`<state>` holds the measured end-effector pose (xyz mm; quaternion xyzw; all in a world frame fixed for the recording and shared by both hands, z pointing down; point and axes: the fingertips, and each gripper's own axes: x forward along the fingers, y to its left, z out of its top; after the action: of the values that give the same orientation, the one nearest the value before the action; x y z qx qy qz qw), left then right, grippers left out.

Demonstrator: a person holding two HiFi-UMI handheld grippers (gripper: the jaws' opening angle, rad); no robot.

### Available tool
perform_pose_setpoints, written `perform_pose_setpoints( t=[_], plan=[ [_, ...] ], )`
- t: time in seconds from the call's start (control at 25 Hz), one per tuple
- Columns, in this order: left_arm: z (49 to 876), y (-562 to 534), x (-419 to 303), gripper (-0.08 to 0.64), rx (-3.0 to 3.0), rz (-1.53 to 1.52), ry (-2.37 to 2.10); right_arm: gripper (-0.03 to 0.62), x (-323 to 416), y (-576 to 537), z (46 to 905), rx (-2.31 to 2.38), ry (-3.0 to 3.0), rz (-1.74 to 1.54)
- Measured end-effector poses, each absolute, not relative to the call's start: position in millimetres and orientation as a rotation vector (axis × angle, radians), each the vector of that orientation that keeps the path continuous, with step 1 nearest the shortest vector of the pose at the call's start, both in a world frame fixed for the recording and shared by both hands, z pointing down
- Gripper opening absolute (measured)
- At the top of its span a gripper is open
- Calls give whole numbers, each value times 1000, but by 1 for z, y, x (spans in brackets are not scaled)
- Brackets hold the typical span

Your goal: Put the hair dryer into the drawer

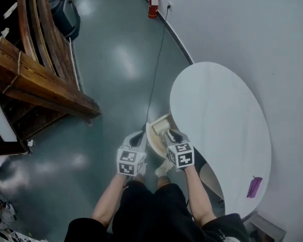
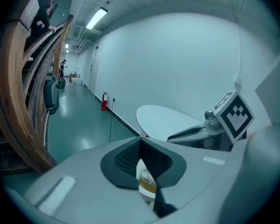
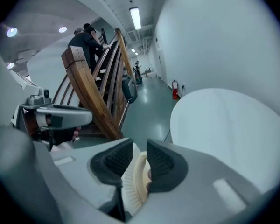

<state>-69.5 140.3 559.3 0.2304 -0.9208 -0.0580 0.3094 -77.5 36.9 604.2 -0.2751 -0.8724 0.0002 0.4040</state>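
Observation:
The cream hair dryer [image 1: 159, 132] hangs in the air beside the white round table [image 1: 227, 110], above the floor. My right gripper [image 1: 171, 136] is shut on it. In the right gripper view the pads press on the dryer's ribbed cream rim [image 3: 134, 181] from both sides. My left gripper [image 1: 138, 139] sits just left of the dryer, its jaws shut with the tips touching [image 2: 141, 141]. Through the gap below them a white and gold part of the dryer [image 2: 145, 181] shows. No drawer is in view.
A black cord [image 1: 156, 69] runs across the green floor from a wall socket near a red fire extinguisher [image 1: 153, 5]. A wooden staircase [image 1: 40, 79] stands at the left. A purple scrap [image 1: 254, 186] lies on the table's near edge. My legs are below.

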Motion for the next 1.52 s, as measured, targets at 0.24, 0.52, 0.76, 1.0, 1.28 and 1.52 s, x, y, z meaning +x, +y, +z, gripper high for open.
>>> perform_pose_setpoints(
  t=[0.24, 0.52, 0.76, 1.0, 1.28, 1.52],
  plan=[
    [500, 136, -84, 6, 670, -127, -2516, 69, -93, 24, 522, -648, -2406, 43],
    [435, 134, -97, 6, 715, -82, -2624, 12, -98, 0, 453, -583, -2584, 48],
    [402, 145, -95, 6, 738, -19, -2688, 6, -88, -9, 418, -560, -2681, 29],
    [386, 154, -81, 6, 751, -5, -2726, 6, -66, -12, 397, -543, -2749, 14],
    [383, 156, -62, 6, 777, -3, -2729, 6, -43, -14, 396, -507, -2769, 43],
    [384, 150, -56, 6, 803, -16, -2718, 6, -33, -15, 397, -505, -2760, 39]
  ],
)
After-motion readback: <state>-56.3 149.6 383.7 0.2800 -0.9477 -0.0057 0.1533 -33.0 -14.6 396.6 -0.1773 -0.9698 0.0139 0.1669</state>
